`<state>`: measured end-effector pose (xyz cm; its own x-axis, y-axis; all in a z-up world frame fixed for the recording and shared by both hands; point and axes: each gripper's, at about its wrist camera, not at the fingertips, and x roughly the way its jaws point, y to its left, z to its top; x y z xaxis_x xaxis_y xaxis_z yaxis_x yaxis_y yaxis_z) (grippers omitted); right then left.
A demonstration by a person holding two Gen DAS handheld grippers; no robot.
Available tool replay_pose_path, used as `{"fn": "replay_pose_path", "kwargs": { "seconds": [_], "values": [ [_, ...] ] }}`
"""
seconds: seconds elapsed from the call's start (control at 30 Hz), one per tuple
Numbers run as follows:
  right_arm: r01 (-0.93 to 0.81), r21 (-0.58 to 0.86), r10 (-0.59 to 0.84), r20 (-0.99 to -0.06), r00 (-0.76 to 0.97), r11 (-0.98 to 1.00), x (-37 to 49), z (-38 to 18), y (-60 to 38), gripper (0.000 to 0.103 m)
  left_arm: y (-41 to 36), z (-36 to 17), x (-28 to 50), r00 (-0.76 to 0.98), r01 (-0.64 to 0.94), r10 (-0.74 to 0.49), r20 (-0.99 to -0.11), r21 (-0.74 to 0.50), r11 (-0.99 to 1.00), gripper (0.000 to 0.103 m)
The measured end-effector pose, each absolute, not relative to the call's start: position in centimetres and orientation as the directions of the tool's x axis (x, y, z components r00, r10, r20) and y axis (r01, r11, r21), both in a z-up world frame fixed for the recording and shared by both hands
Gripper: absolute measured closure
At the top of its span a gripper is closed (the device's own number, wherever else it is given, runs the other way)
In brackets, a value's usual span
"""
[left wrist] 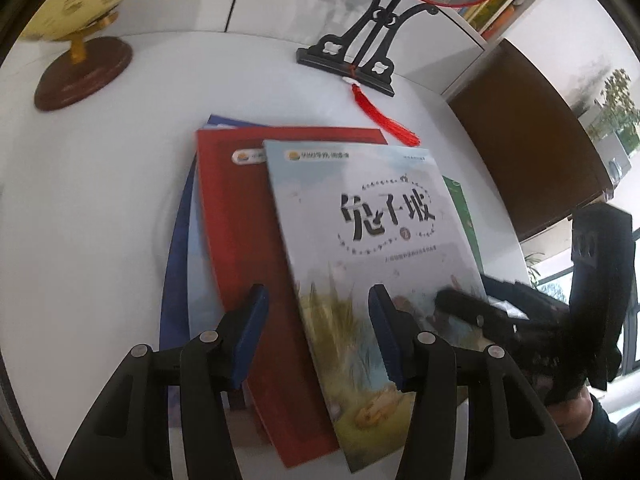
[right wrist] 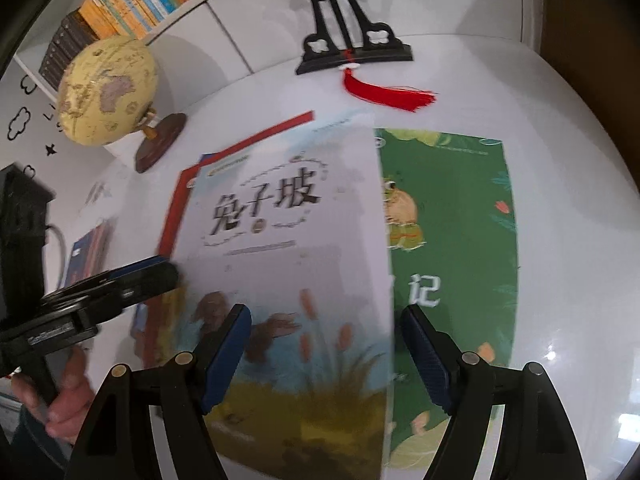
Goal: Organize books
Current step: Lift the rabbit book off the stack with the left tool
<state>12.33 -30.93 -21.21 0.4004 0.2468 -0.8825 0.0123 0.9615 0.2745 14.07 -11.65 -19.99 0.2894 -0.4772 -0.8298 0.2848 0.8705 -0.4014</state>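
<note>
**Loose pile of books on a white table, both grippers open**

A glossy white tabletop [left wrist: 100, 208] filled both views, with a shelf of colourful book spines [right wrist: 132, 0] behind it.

The left gripper [left wrist: 316, 336] hovered low with its blue-padded fingers apart, holding nothing, straddling the pale illustrated book with black Chinese title lettering [left wrist: 360, 240]. The right gripper [right wrist: 326, 354] was likewise spread and empty over the same book's lower right edge.

That pale book lay crooked on top of a plain red book [left wrist: 240, 220], which overlapped a blue book [left wrist: 176, 260]; a green book with a frog picture [right wrist: 452, 240] stuck out beneath on the right.

Farther back stood a cream globe on a brown wooden base [right wrist: 108, 92] and a black ornamental stand with a red tassel [right wrist: 352, 52].

Risk, as I judged it: the covers looked slick, so pushing the top book could skew the pile further.
</note>
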Motion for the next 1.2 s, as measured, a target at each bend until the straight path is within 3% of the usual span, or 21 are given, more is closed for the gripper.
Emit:
{"fn": "replay_pose_path", "kwargs": {
  "seconds": [0.17,0.3,0.43,0.53,0.6,0.83,0.9,0.97,1.2],
  "values": [
    [-0.037,0.253,0.244,-0.872,0.423,0.967,13.1,-21.2,-30.0,0.026,-13.0,-20.0,13.4,0.285,0.293,-0.492,-0.823,-0.414,0.862,0.054],
    [-0.051,0.229,0.229,-0.875,0.427,0.972,13.1,-21.3,-28.8,0.018,-13.1,-19.7,13.2,0.304,0.247,-0.488,-0.819,-0.427,0.870,0.053],
    [-0.051,0.221,0.221,-0.874,0.433,0.974,13.0,-21.4,-28.6,0.015,-10.4,-18.0,13.1,0.325,0.192,-0.663,-0.674,-0.640,0.744,0.053],
    [-0.045,0.247,0.241,-0.865,0.440,0.968,13.0,-21.4,-28.9,0.014,-9.9,-17.6,13.1,0.330,0.178,-0.728,-0.601,-0.718,0.673,0.053],
    [-0.032,0.270,0.255,-0.857,0.447,0.962,13.0,-21.3,-29.2,0.014,-10.7,-19.1,13.6,0.288,0.155,-0.735,-0.614,-0.727,0.668,0.054],
    [-0.061,0.260,0.259,-0.852,0.455,0.964,12.4,-21.1,-28.2,0.017,-13.3,-20.6,13.6,0.274,0.186,-0.631,-0.726,-0.604,0.775,0.074],
    [-0.067,0.287,0.285,-0.842,0.459,0.956,12.1,-20.9,-28.3,0.025,-13.7,-20.1,13.3,0.267,0.225,-0.614,-0.742,-0.572,0.789,0.075],
    [-0.113,0.269,0.290,-0.833,0.471,0.957,11.5,-20.2,-27.9,0.031,-13.5,-19.7,12.8,0.264,0.250,-0.614,-0.744,-0.562,0.788,0.078],
    [-0.160,0.211,0.264,-0.817,0.512,0.964,9.1,-17.9,-27.2,0.035,-12.8,-18.0,11.2,0.244,0.303,-0.668,-0.703,-0.599,0.741,0.080]
  ]
}}
